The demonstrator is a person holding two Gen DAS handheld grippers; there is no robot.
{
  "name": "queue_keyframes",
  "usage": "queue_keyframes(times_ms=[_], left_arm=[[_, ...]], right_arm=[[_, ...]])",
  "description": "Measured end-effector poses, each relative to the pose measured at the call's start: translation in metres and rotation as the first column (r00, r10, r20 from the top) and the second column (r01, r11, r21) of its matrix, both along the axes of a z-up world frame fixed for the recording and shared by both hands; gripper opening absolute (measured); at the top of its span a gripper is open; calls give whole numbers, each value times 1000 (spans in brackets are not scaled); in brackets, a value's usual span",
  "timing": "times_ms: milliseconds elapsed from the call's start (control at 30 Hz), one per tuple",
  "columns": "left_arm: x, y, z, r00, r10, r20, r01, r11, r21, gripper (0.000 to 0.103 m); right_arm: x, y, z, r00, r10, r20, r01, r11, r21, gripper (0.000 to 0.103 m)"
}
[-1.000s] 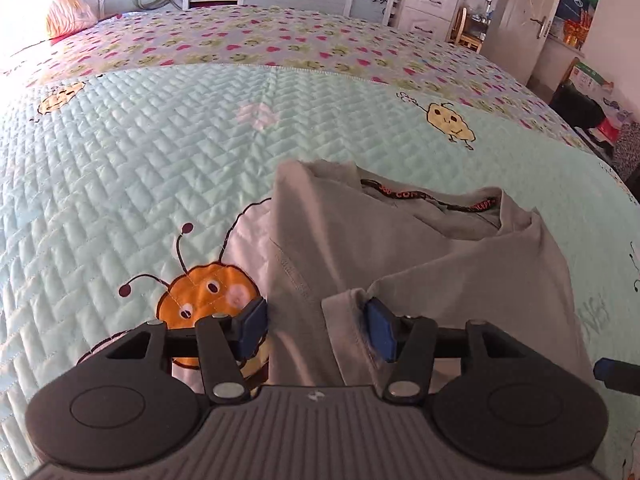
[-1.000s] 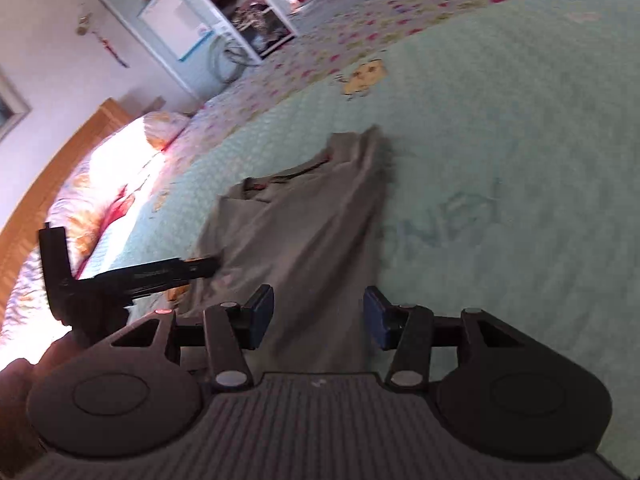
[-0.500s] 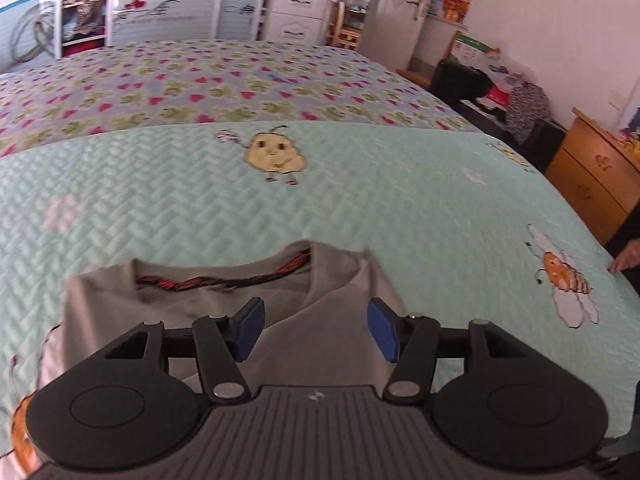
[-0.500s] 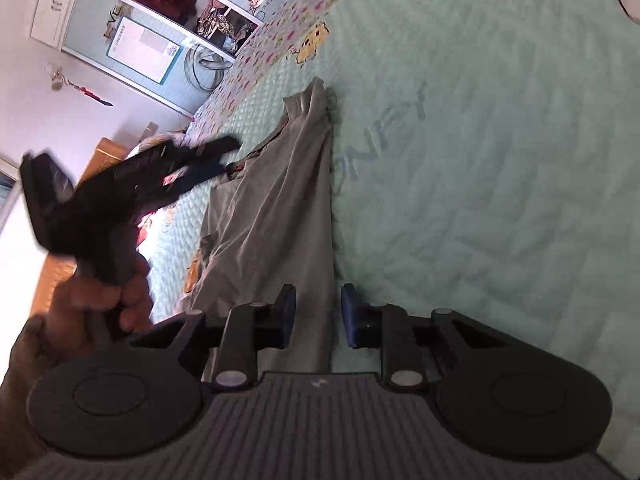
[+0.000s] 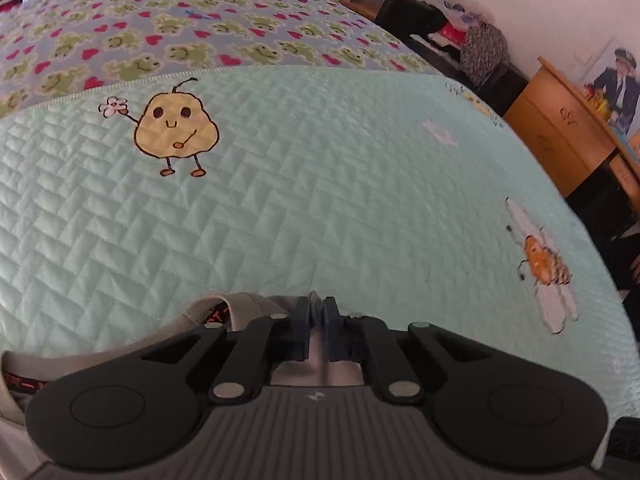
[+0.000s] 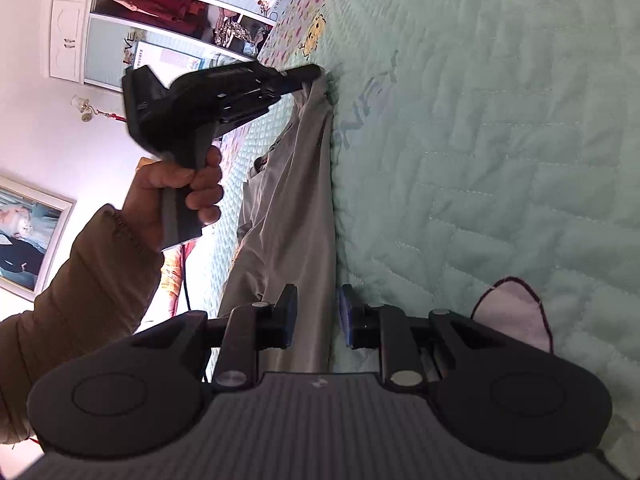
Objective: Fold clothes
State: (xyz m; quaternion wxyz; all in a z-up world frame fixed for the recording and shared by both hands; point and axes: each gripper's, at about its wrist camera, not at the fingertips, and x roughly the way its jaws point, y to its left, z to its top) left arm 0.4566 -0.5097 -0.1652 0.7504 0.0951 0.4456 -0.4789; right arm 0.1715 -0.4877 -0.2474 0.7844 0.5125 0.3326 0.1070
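Observation:
A grey T-shirt (image 6: pixel 292 208) lies in a long folded strip on the mint quilt. In the left wrist view its collar with red lettering (image 5: pixel 216 314) shows just left of my left gripper (image 5: pixel 316 320), which is shut on the shirt's top corner. The right wrist view shows that same left gripper (image 6: pixel 310 74) pinching the far end of the shirt, with a hand (image 6: pixel 180 184) around its handle. My right gripper (image 6: pixel 316 316) sits low over the near end. Its jaws stand partly apart, with the shirt's right edge running between them and a little quilt showing beside the right pad.
The quilted bedspread (image 5: pixel 320 200) stretches ahead, with a frog-and-heart blanket (image 5: pixel 180 40) beyond it. The bed's right edge drops toward a wooden cabinet (image 5: pixel 560 136) and dark clutter (image 5: pixel 440 28). A wardrobe (image 6: pixel 120 20) stands past the bed's far side.
My left gripper swung right along the shirt's top, from the folded sleeve past the collar to the corner, and shut there. My right gripper's jaws narrowed, and it sank and rolled over the shirt's edge.

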Motion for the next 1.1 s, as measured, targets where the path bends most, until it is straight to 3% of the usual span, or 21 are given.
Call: queue_keyframes(times_ms=[100, 133, 167, 200, 267, 333, 433, 533, 633, 733, 867, 1000, 1033, 1067, 1100], left_arm=[[3, 8, 10, 1000, 11, 2, -11, 999, -53, 17], [4, 8, 12, 1000, 26, 18, -25, 999, -39, 36], [6, 8, 14, 998, 42, 37, -42, 999, -18, 48], [9, 9, 15, 998, 44, 38, -44, 999, -16, 49], [13, 9, 18, 999, 32, 32, -32, 999, -16, 49], [7, 4, 21, 994, -49, 95, 48, 999, 12, 49], [-5, -7, 22, 957, -203, 208, 188, 978, 88, 49], [-9, -21, 15, 910, -339, 239, 297, 935, 196, 49], [-6, -26, 7, 879, -415, 234, 351, 896, 273, 49], [-1, -33, -1, 864, -460, 205, 384, 865, 323, 49], [4, -40, -12, 837, -522, 164, 446, 825, 347, 56], [5, -48, -11, 837, -532, 129, 459, 810, 366, 56], [0, -48, -11, 829, -544, 133, 468, 803, 370, 47], [-8, -47, -10, 815, -562, 141, 482, 793, 371, 29], [-16, -47, -10, 800, -580, 150, 498, 783, 373, 18]], right_arm=[[-7, -1, -1, 1000, 3, 10, -3, 1000, 0, 24], [-8, -2, -3, 1000, 3, 13, -3, 1000, 4, 24], [-8, -3, -4, 1000, 4, 16, -4, 1000, 9, 24], [-7, -3, -6, 1000, 5, 19, -5, 1000, 12, 24], [-7, -3, -7, 1000, 10, 23, -11, 1000, 10, 24], [-8, -3, -8, 999, 15, 29, -15, 1000, 5, 24], [-8, -3, -11, 999, 24, 37, -25, 1000, 13, 24], [-7, -4, -11, 998, 42, 45, -42, 999, 12, 24], [-9, -3, -12, 997, 52, 52, -52, 999, 5, 24], [-11, -3, -13, 997, 52, 58, -53, 999, 12, 24], [-13, -2, -16, 996, 55, 68, -56, 998, 17, 23], [-14, -1, -18, 996, 56, 74, -58, 998, 22, 23], [-13, -1, -17, 996, 55, 74, -57, 998, 24, 23], [-12, 0, -18, 996, 52, 75, -55, 998, 28, 23], [-13, 0, -19, 996, 49, 76, -51, 998, 33, 23]])
